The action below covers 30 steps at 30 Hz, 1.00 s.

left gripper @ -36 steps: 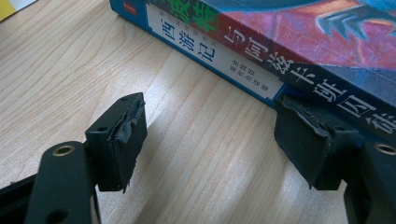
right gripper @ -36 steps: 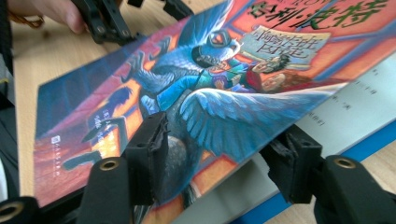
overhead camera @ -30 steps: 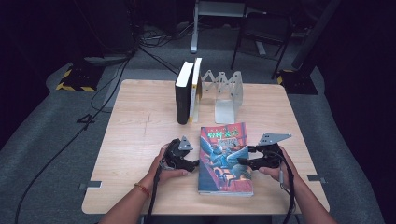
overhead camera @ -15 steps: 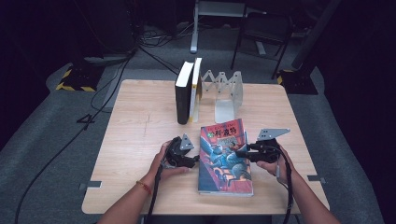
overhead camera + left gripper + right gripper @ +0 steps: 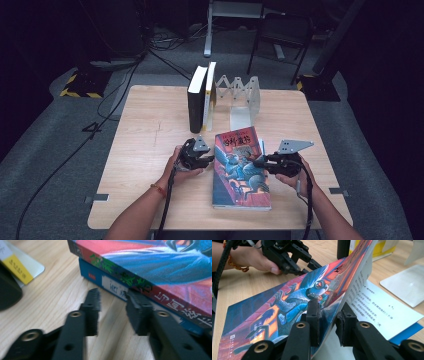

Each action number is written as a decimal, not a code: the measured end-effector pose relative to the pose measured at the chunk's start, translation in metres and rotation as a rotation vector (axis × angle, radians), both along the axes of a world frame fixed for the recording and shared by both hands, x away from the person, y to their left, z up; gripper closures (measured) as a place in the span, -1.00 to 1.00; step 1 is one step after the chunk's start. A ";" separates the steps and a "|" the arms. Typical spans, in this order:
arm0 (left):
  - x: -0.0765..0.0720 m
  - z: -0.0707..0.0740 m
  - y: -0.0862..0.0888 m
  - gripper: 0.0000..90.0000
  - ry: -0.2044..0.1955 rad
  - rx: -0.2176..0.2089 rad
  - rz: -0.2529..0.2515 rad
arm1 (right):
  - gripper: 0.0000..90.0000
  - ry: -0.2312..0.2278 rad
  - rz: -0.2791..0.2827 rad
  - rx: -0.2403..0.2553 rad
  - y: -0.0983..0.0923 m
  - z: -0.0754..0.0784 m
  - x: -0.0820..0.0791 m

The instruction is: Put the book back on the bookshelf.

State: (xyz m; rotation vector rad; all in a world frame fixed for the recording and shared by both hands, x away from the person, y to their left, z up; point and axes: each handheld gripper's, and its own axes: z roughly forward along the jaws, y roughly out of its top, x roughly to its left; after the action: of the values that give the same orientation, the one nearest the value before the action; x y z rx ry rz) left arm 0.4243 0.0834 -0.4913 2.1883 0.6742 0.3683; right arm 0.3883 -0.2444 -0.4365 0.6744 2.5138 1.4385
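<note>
A book with a blue-and-red illustrated cover (image 5: 240, 170) lies flat on the wooden table (image 5: 150, 135). My right gripper (image 5: 257, 162) is at its right edge. In the right gripper view its jaws have just been closing, and the gripper (image 5: 328, 315) is shut on the front cover (image 5: 274, 305), which curls up off the white printed pages (image 5: 374, 305). My left gripper (image 5: 210, 159) rests at the spine side. Its jaws have just been closing too, and it (image 5: 113, 298) is still open over bare wood, tips at the red spine (image 5: 140, 287) and a blue edge (image 5: 87, 271) beneath.
Two upright books (image 5: 200, 97) stand at the table's back beside a grey folding bookend rack (image 5: 240, 92), whose flat base plate (image 5: 240, 117) lies just behind the flat book. A person's hands and forearms come in from the near edge.
Both grippers' jaws have narrowed. The book's right cover edge now sits between the right jaws and is raised. Neither hand has shifted much.
</note>
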 end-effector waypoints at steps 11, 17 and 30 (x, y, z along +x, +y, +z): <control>0.004 0.030 0.010 0.66 -0.034 -0.122 0.011 | 0.76 -0.139 0.040 0.079 -0.001 0.018 -0.015; 0.011 0.040 0.010 0.67 -0.031 -0.158 -0.006 | 0.78 -0.158 0.035 0.103 -0.003 0.022 -0.014; 0.007 0.083 0.005 0.95 -0.132 -0.256 0.028 | 0.87 -0.257 -0.003 0.168 -0.007 0.032 -0.003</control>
State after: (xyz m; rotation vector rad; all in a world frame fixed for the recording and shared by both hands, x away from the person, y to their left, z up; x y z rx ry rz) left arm 0.4311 0.0885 -0.4087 1.8968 0.6416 0.4135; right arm 0.3853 -0.2517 -0.4043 0.4820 2.2161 1.6338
